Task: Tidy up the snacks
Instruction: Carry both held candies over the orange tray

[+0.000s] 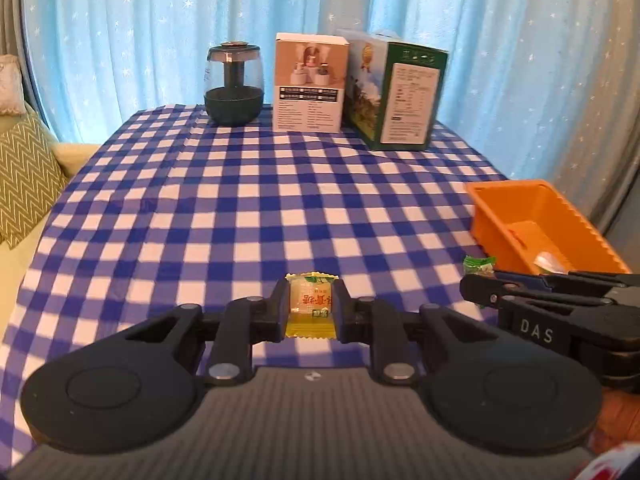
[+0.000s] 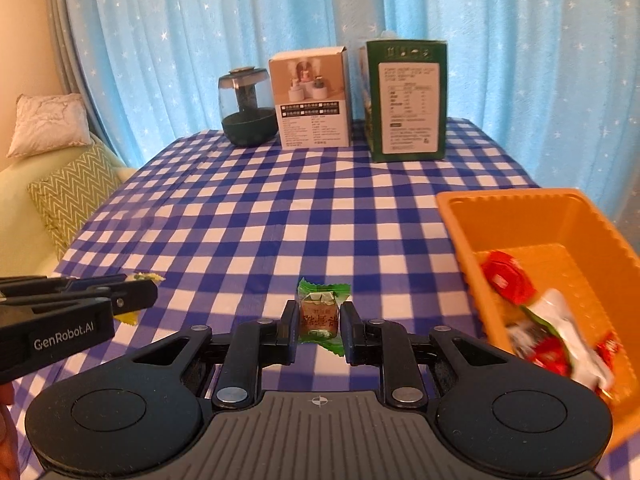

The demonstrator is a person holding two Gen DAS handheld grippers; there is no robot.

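A desk (image 2: 248, 216) with a blue and white checked cloth fills the view, and over its near part the left gripper (image 1: 311, 309) has its jaws clenched on a yellow candy (image 1: 310, 306), while the right gripper (image 2: 319, 322) squeezes a green candy (image 2: 322, 312), both probably on their way to be dropped in with the rest. The orange bin (image 2: 532, 220) sits just to the right with red and white snacks (image 2: 548, 320) inside. Farther back stand a dark jar (image 2: 248, 110), a white box (image 2: 312, 102) and a green box (image 2: 408, 100) by the blue curtain (image 2: 200, 32), well apart from the bin, so nothing blocks the way.

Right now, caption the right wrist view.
Right gripper pinches a green candy beside the orange bin.
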